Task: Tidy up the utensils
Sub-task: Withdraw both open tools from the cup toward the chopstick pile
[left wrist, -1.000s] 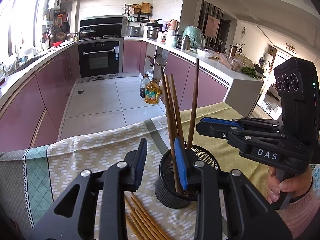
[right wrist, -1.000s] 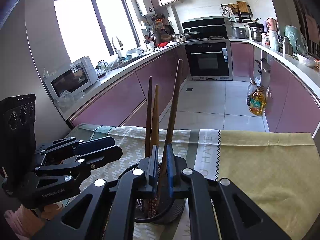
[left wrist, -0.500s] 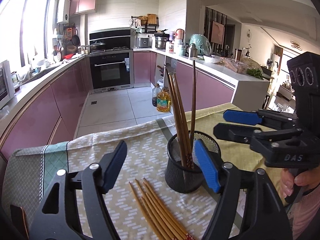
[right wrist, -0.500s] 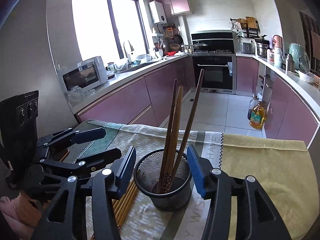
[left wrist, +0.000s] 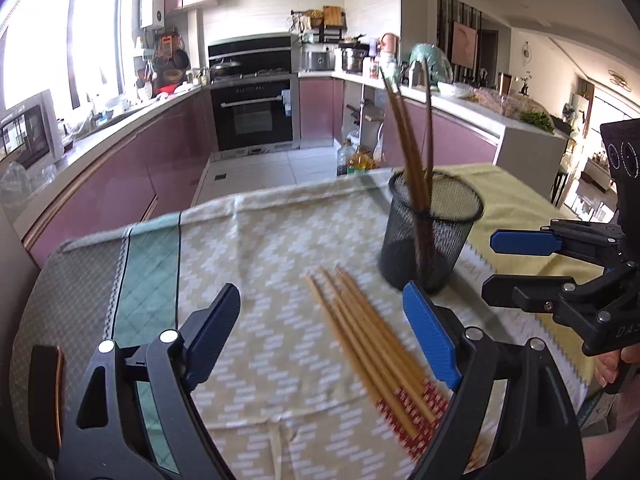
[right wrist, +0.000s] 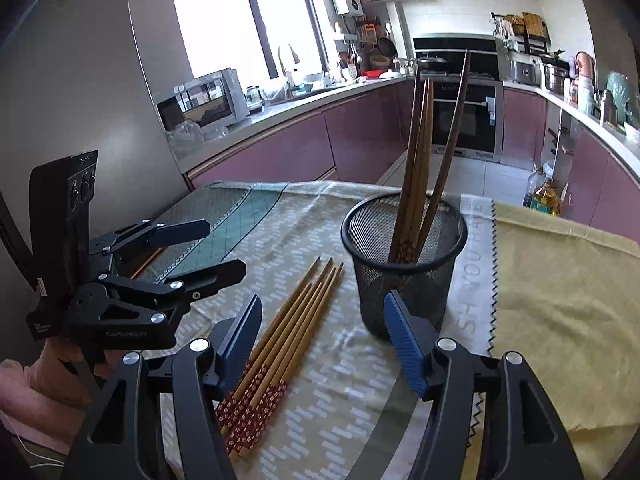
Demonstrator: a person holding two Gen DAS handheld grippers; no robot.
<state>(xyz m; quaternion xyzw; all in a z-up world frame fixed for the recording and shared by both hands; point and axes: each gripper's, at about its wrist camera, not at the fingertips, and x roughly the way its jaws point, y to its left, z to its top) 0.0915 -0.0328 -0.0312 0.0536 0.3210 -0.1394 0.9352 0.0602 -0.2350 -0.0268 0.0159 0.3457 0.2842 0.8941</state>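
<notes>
A black mesh cup (left wrist: 432, 236) (right wrist: 404, 264) stands on the tablecloth with three dark chopsticks (left wrist: 412, 148) (right wrist: 424, 152) leaning upright in it. Several light wooden chopsticks with red patterned ends (left wrist: 368, 336) (right wrist: 288, 328) lie side by side on the cloth, left of the cup. My left gripper (left wrist: 320, 288) (right wrist: 224, 248) hovers over them, jaws opening, gripping nothing. My right gripper (right wrist: 323, 298) (left wrist: 492, 266) is short of the cup, jaws opening too. The loose chopsticks lie under its left finger, and nothing is held.
The patterned cloth (left wrist: 256, 248) has a green strip at the left and joins a yellow cloth (right wrist: 560, 280) at the right. A dark flat object (left wrist: 48, 392) lies near the left edge. Beyond the far table edge are oil bottles (left wrist: 360, 160) on the floor and purple cabinets.
Both grippers have drawn back from the cup and sunk lower while their jaws widened. The right gripper let go of a chopstick, which now stands in the cup. The loose chopsticks have come fully into view.
</notes>
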